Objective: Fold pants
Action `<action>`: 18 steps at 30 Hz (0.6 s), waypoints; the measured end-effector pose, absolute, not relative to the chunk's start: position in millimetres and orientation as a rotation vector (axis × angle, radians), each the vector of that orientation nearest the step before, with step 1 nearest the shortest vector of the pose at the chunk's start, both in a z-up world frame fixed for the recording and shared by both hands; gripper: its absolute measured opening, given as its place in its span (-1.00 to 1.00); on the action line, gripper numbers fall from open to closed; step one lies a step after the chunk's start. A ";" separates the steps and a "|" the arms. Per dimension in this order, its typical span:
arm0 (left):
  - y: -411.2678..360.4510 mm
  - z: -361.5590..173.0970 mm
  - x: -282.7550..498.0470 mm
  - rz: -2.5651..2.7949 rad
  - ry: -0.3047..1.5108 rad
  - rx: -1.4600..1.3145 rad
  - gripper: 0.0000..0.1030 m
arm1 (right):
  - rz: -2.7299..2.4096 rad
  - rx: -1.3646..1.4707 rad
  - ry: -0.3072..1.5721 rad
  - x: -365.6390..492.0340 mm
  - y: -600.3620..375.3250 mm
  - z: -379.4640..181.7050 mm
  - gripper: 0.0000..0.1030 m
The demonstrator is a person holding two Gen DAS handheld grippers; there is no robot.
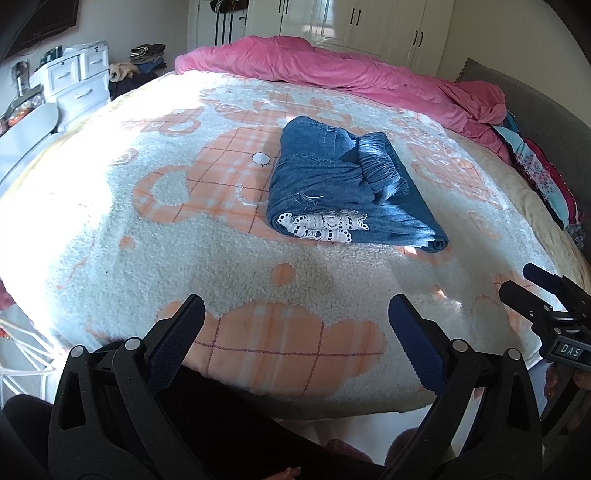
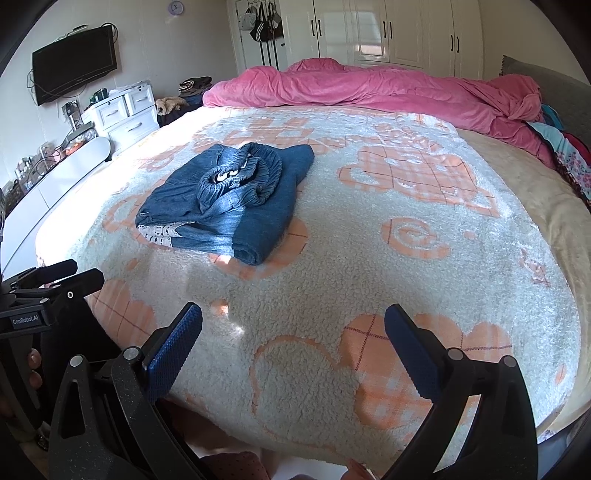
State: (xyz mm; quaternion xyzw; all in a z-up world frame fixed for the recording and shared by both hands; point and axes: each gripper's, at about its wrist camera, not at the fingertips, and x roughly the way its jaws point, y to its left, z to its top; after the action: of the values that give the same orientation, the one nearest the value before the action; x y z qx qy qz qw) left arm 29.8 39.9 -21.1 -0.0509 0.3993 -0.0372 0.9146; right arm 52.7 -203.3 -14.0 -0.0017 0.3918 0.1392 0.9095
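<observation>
The pants [image 1: 343,181] lie folded into a compact bundle on the blanket [image 1: 110,258], well apart from both grippers. In the left wrist view the bundle sits at about 12 o'clock from the left gripper [image 1: 295,314]; in the right wrist view it sits at about 11 o'clock from the right gripper [image 2: 293,325]. The denim is blue, with white lace trim [image 1: 321,225] showing along the near edge and the gathered waistband [image 2: 240,177] bunched on top.

Both grippers hang near the bed's [image 2: 535,206] near edge, jaws spread wide and gripping nothing. The left gripper's blue pads [image 1: 177,339] stand apart over the orange pattern of the blanket. The right gripper shows at 3 o'clock in the left wrist view, and the left gripper at 9 o'clock in the right wrist view.

A pink duvet [image 2: 369,88] is heaped along the far side of the bed. Beyond it stands a white wardrobe [image 2: 406,33]. A TV [image 2: 74,59] hangs on the wall at 10 o'clock, above a white dresser [image 2: 125,110].
</observation>
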 end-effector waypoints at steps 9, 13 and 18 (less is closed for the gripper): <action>40.7 -25.1 30.6 -0.067 0.834 -0.093 0.82 | 0.288 -0.010 0.811 53.4 -201.7 -15.7 0.91; 42.6 -26.6 30.8 -0.051 0.839 -0.086 0.82 | 0.289 -0.011 0.815 54.9 -200.3 -16.4 0.91; 43.3 -24.7 29.7 -0.047 0.824 -0.081 0.82 | 0.286 -0.013 0.818 56.1 -200.4 -17.8 0.91</action>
State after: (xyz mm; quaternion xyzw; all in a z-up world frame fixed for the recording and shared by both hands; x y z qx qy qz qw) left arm 29.7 43.3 -24.7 -0.0395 0.4003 -0.0230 0.9153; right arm 56.1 -200.4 -17.8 -0.0065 0.3965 0.1388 0.9075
